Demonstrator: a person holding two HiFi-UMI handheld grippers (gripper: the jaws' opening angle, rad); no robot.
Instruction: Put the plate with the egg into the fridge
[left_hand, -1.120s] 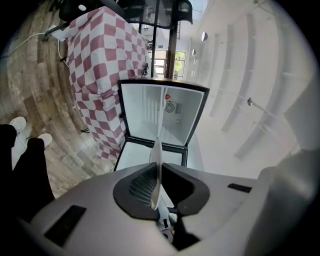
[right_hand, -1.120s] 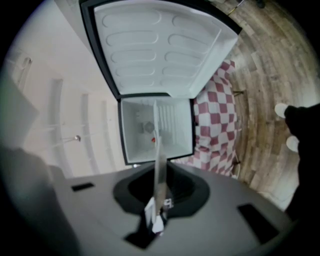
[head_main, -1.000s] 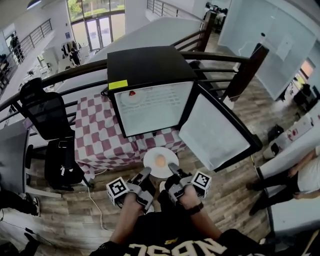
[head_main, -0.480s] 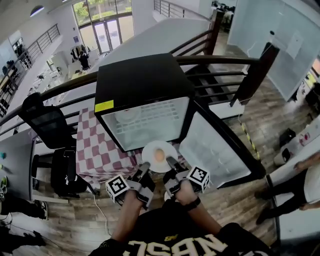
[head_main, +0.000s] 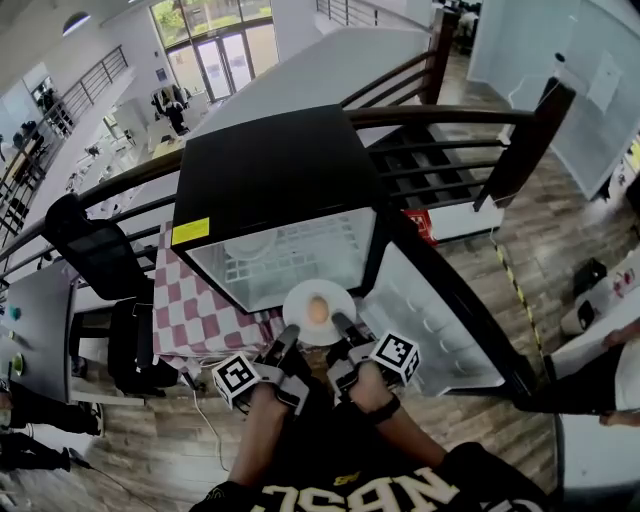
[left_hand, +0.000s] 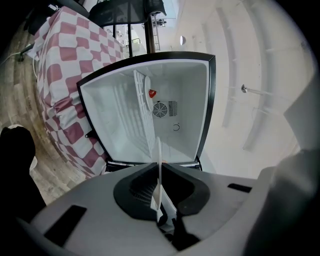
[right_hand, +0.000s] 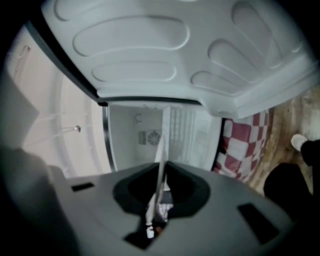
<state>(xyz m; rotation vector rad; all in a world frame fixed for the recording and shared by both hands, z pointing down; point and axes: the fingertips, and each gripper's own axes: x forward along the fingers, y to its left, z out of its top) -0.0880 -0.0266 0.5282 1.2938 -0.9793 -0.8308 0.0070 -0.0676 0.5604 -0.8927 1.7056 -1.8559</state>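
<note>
Just outside the open front of the fridge (head_main: 270, 170) hangs the white plate (head_main: 318, 311), level, with the egg (head_main: 317, 310) near its middle. The left gripper (head_main: 289, 334) is clamped on the plate's near-left rim and the right gripper (head_main: 341, 323) on its near-right rim. In the left gripper view the plate (left_hand: 159, 160) shows edge-on, pinched between the closed jaws of the left gripper (left_hand: 160, 175). The right gripper view shows the same thin rim (right_hand: 161, 157) nipped between the closed jaws of the right gripper (right_hand: 161, 172).

The plate's far edge is close to the fridge's lower front lip. Inside, a second plate (head_main: 248, 243) sits on the wire shelf (head_main: 305, 250). The fridge door (head_main: 430, 320) stands swung wide to the right. Below the fridge lies a red-and-white checked cloth (head_main: 195, 312) over the tabletop. An office chair (head_main: 90, 245) stands to the left, by a dark railing (head_main: 450, 115), on a wooden floor (head_main: 150, 440).
</note>
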